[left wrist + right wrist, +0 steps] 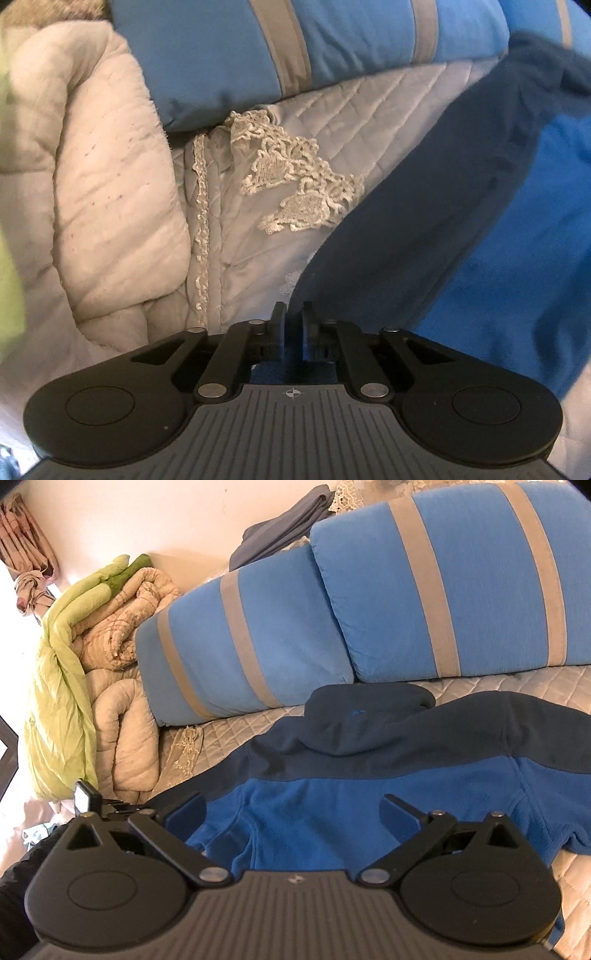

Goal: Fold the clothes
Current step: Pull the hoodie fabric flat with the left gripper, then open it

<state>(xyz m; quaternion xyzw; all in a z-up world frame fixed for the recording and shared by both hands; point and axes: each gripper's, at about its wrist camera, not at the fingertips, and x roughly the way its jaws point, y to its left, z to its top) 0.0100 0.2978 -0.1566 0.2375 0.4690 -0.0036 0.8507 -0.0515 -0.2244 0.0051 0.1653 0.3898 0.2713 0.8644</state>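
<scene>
Blue fleece top spread on a quilted bed

The fleece top lies on the grey quilted bedspread below two striped blue pillows. The left gripper, nearly closed, pinches its navy edge; the right gripper hangs wide open above it, empty.

Fleece top bright blue with navy upper band, cushions blue with grey stripes, bed cover pale grey diamond quilting with cream lace, duvet lime green at nine o'clock
</scene>
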